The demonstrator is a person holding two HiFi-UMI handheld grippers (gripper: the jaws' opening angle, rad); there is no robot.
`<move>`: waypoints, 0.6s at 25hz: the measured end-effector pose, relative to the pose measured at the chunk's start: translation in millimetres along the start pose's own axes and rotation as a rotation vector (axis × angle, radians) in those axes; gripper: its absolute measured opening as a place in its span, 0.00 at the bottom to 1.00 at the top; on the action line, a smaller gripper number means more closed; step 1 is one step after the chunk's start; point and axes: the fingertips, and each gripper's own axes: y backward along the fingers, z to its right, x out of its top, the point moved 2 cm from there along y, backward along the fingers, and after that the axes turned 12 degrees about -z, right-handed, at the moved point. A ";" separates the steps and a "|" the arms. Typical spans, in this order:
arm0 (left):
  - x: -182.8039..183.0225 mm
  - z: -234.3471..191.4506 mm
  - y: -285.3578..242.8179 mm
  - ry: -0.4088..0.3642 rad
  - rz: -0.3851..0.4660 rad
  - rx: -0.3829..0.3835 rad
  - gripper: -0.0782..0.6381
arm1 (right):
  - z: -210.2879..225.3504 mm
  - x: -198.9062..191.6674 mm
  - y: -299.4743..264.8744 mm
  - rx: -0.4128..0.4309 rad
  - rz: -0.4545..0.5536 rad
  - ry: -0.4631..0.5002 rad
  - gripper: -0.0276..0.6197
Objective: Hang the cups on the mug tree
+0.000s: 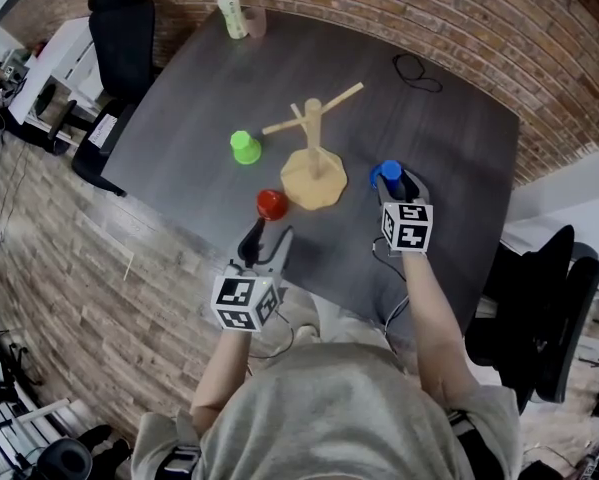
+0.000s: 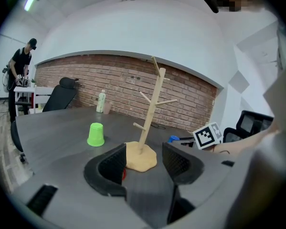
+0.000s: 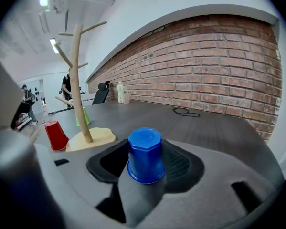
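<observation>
The mug tree (image 1: 313, 133) stands bare (0 of 3 hung): right gripper (image 1: 397, 183) clamps the blue cup (image 3: 145, 156), left gripper (image 2: 143, 163) gapes empty.

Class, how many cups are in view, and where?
3: green cup left of the mug tree, red cup by its base, blue cup between the right gripper's jaws. A small item beside the far bottle is unclear.

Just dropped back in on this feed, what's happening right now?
A person with a gripper in each hand is working at a dark table. The right gripper has its jaws closed on the upside-down blue cup. The left gripper has its jaws open and empty, with the red cup just ahead of it. The green cup stands apart, and nothing hangs on the mug tree yet.
</observation>
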 end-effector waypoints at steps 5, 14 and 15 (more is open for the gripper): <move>-0.2 5.6 7.5 -0.005 0.010 -0.005 0.43 | -1.3 5.9 15.5 -0.003 0.023 0.005 0.36; -3.2 11.5 32.7 -0.005 0.035 -0.013 0.43 | -14.3 40.9 67.2 0.006 0.116 0.030 0.36; -3.5 11.7 35.9 -0.004 0.039 -0.014 0.43 | -16.6 46.1 73.8 0.008 0.126 0.033 0.36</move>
